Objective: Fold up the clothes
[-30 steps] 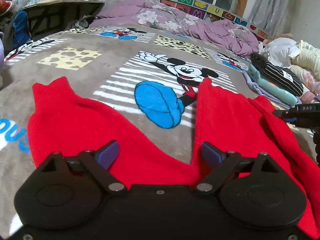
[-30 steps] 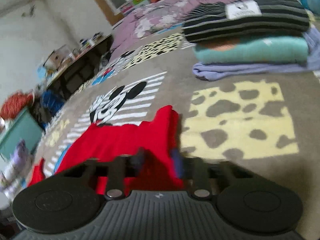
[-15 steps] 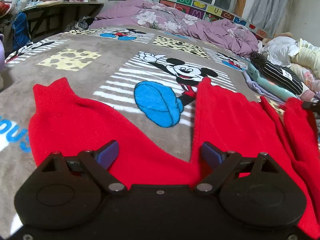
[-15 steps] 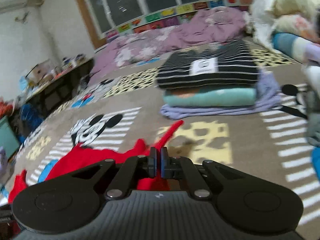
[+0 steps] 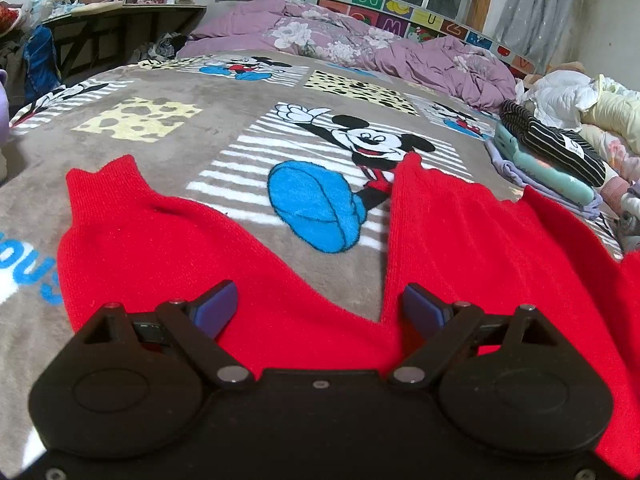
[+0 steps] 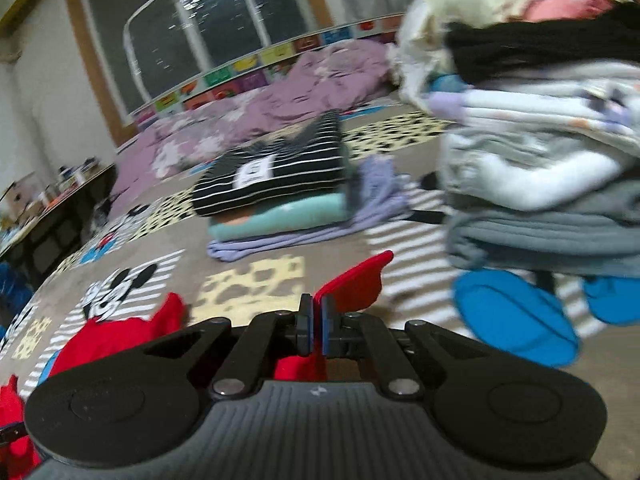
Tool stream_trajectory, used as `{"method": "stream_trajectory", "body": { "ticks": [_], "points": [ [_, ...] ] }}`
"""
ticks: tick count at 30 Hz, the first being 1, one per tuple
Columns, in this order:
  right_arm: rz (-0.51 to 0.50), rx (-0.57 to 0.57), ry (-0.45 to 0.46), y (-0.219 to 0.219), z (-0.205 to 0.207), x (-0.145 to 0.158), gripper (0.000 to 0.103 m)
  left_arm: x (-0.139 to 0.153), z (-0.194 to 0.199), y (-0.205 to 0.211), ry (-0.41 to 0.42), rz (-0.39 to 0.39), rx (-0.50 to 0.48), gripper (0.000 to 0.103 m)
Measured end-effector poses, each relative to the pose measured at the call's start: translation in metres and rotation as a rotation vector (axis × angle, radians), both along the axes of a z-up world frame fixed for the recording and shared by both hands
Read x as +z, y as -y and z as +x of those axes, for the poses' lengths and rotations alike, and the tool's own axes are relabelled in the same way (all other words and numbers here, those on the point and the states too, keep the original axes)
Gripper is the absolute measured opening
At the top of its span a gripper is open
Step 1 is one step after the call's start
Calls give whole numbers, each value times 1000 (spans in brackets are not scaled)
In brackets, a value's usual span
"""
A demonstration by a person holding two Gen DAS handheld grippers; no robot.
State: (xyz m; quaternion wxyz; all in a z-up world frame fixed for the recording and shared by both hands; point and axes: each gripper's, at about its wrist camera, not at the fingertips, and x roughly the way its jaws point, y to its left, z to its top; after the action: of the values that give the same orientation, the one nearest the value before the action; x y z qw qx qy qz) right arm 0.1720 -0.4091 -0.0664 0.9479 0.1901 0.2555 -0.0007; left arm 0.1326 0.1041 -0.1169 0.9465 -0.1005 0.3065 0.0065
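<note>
Left wrist view: red knitted garment (image 5: 168, 248) lies spread on the grey cartoon-mouse fleece blanket (image 5: 224, 136) covering the bed, one sleeve or leg reaching up at left, a second red panel running up at right, the two joining in a V just ahead of the tool. Left tongs (image 5: 318, 306) sit low over that junction, blue-padded fingers (image 5: 216, 306) spread wide, nothing between them. Beyond, a rumpled mauve floral quilt (image 5: 360, 44) lies along the window side; a dark wooden counter (image 5: 120, 24) with small clutter stands far left. At right on the bed, a folded stack of clothes topped by a black-and-white striped piece (image 5: 552, 148). Right wrist view, blurred: right tongs (image 6: 316, 324) are closed tight on a fold of the red garment, a red flap (image 6: 352, 284) standing up just past the pads, lifted off the blanket; more red cloth trails down to the left. The striped stack (image 6: 276, 176) lies ahead, well apart. A tall heap of pale and grey clothes (image 6: 540, 152) fills the right side.
</note>
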Motion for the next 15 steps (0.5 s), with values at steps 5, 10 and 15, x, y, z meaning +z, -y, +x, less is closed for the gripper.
{"method": "stream_trajectory", "body": {
  "ticks": [5, 10, 15],
  "points": [
    [36, -86, -13, 29, -25, -17, 6, 0, 0, 1, -2, 8, 0, 90],
    [58, -145, -43, 47, -39, -35, 6, 0, 0, 2, -3, 17, -1, 90],
    [61, -169, -70, 54, -40, -49, 6, -1, 0, 3, -4, 26, -3, 90]
  ]
}}
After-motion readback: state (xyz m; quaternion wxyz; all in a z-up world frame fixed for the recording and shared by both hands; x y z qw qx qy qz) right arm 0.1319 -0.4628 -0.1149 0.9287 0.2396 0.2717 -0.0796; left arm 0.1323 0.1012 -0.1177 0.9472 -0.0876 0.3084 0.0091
